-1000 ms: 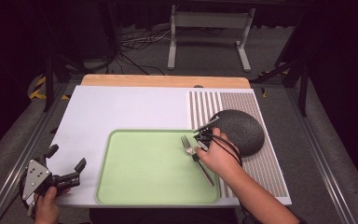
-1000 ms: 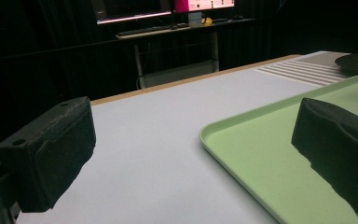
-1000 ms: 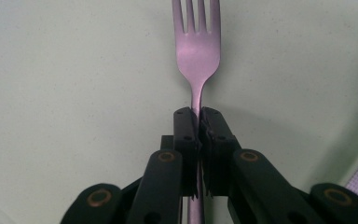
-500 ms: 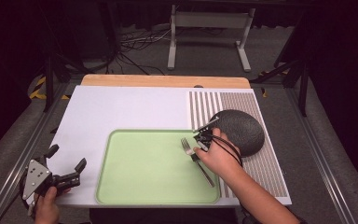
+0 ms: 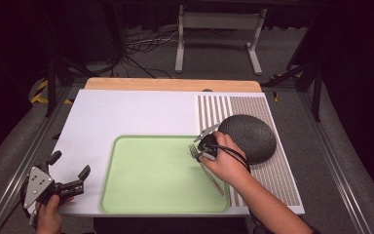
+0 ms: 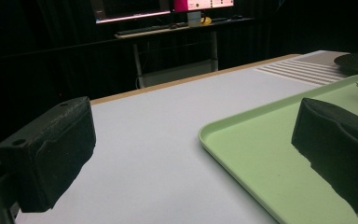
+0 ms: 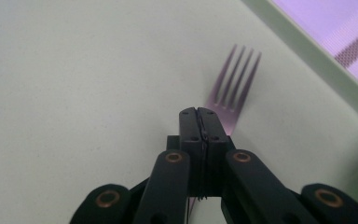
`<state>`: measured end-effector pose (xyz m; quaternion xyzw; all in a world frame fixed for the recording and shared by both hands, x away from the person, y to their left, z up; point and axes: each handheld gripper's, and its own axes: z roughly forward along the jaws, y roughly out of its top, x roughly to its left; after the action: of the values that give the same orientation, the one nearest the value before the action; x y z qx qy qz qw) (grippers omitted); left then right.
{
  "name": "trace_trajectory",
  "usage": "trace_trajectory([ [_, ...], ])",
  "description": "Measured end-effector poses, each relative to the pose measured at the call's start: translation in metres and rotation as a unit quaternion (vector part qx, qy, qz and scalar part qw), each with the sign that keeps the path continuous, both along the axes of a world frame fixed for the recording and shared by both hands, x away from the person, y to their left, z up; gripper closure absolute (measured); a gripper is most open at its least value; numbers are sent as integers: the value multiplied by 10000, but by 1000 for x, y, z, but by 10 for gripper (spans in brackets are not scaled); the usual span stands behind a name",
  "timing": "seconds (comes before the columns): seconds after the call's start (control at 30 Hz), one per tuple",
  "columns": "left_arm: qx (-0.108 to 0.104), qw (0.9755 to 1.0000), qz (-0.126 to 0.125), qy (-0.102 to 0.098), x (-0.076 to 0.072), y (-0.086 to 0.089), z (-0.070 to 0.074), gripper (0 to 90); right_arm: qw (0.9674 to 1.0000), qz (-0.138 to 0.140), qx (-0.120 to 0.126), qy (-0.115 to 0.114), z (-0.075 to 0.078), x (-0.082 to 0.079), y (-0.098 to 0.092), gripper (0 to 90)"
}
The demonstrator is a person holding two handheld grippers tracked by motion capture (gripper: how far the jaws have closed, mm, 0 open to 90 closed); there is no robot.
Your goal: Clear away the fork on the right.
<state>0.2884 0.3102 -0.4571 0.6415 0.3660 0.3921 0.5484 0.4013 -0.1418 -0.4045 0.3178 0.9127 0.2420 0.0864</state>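
Right tool (image 7: 199, 114) jaws together, seemingly pinching fork (image 7: 235, 84) neck, tines beyond tips, over tray (image 5: 146, 195)

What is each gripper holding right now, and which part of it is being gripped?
The right gripper is shut on the fork, clamping its neck just behind the tines, over the green tray. The left gripper is open and holds nothing.

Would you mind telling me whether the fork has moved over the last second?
No. The fork keeps its place on the green tray, tines just left of the dark bowl, under the right gripper.
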Motion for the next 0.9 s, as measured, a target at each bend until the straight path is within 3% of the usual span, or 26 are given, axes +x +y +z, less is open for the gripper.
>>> trace_trajectory([
  [0.17, 6, 10000, 7, -13, 0, 0, 0, 3, 9988, 476, -56, -109, -5, 1, 6, 894],
  [0.33, 12, 10000, 1, -5, 0, 0, 0, 3, 9980, 620, -101, -68, -11, 5, 9, 895],
  [0.43, 15, 10000, 10, -10, 0, 1, 0, 3, 9976, 639, -246, -95, -15, 6, 9, 895],
  [0.9, 9, 10000, 6, -7, 0, 0, 0, 3, 9973, 638, -356, -67, -22, 9, 7, 895],
])
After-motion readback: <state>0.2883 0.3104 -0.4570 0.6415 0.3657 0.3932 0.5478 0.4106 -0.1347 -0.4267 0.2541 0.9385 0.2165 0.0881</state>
